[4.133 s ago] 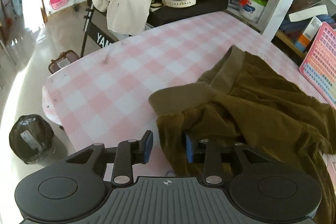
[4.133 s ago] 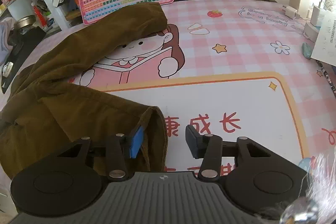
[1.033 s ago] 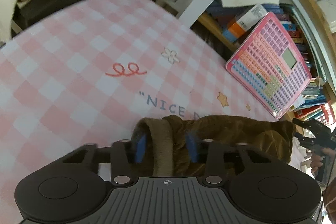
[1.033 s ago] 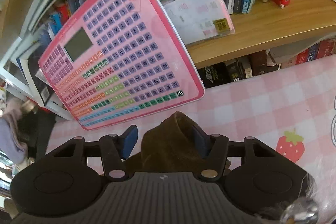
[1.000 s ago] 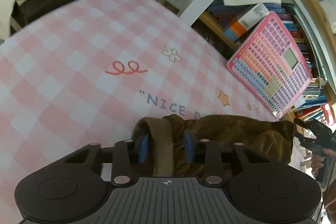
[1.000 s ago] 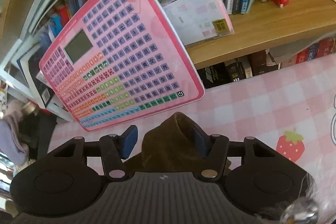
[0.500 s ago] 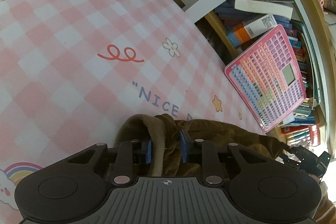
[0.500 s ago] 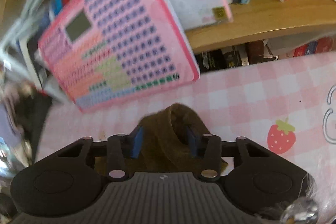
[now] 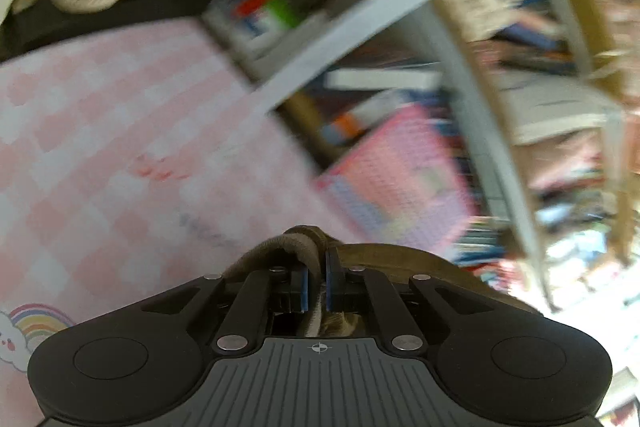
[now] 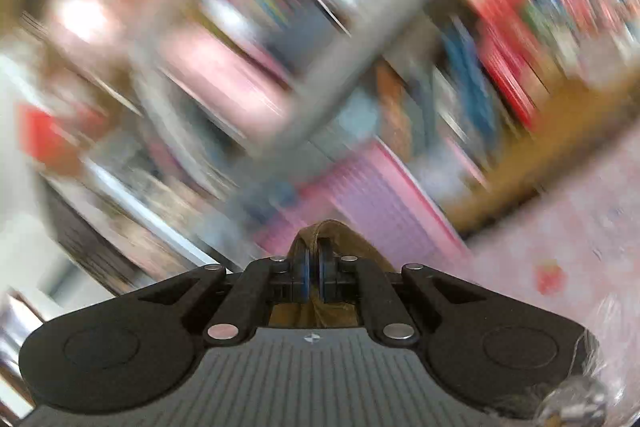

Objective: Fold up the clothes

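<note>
Both tongs are clamped tight — the left tongs (image 9: 316,285) pinch a fold of brown cloth between their blue pads, the right tongs (image 10: 313,277) pinch another fold, fingers almost meeting.

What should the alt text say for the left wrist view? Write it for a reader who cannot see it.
The left gripper is shut on a fold of the brown garment, held above the pink checked tablecloth. Behind, motion-blurred, stand a pink keypad toy and cluttered bookshelves.
</note>
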The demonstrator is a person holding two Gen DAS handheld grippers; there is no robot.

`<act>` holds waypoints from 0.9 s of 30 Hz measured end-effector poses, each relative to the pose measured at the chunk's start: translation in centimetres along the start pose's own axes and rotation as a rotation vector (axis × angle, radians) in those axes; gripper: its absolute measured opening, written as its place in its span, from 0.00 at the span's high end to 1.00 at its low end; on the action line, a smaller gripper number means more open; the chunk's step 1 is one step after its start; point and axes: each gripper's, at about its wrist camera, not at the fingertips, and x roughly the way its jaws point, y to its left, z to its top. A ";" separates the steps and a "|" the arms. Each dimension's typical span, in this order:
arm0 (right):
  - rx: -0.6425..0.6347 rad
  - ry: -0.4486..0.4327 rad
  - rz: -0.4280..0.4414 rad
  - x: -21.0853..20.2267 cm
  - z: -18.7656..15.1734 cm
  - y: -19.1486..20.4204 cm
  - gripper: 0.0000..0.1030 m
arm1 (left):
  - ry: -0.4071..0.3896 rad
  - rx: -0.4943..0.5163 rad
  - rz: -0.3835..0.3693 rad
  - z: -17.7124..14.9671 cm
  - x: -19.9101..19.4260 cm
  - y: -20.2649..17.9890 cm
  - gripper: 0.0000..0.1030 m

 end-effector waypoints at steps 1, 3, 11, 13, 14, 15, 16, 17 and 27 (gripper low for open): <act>-0.022 -0.049 0.044 -1.4 0.5 1.1 0.96 | -0.012 0.011 -0.029 0.1 -0.4 -0.5 0.94; -0.075 -0.095 0.064 -2.6 1.3 2.6 0.96 | -0.029 0.020 -0.065 0.5 -0.6 -1.3 0.94; -0.065 0.136 -0.347 8.6 -0.4 -5.2 0.96 | 0.053 -0.085 0.150 1.2 7.2 2.4 0.94; -0.107 0.237 -0.481 12.6 -1.8 -7.6 0.95 | 0.073 -0.086 0.222 1.2 9.3 3.3 0.94; -0.142 0.286 -0.550 14.5 -2.6 -8.4 0.89 | 0.084 -0.092 0.254 1.2 10.2 3.6 0.94; -0.184 0.318 -0.619 15.8 -3.3 -8.7 0.85 | 0.092 -0.099 0.276 1.2 10.8 3.8 0.93; -0.220 0.346 -0.669 16.7 -4.0 -8.8 0.73 | 0.098 -0.102 0.288 1.2 11.2 3.9 0.93; -0.235 0.364 -0.674 16.9 -4.7 -8.9 0.65 | 0.105 -0.104 0.297 1.3 11.5 4.0 0.93; -0.402 0.461 -0.595 11.4 -11.6 -5.4 0.83 | 0.145 -0.072 0.293 1.2 11.1 4.3 0.86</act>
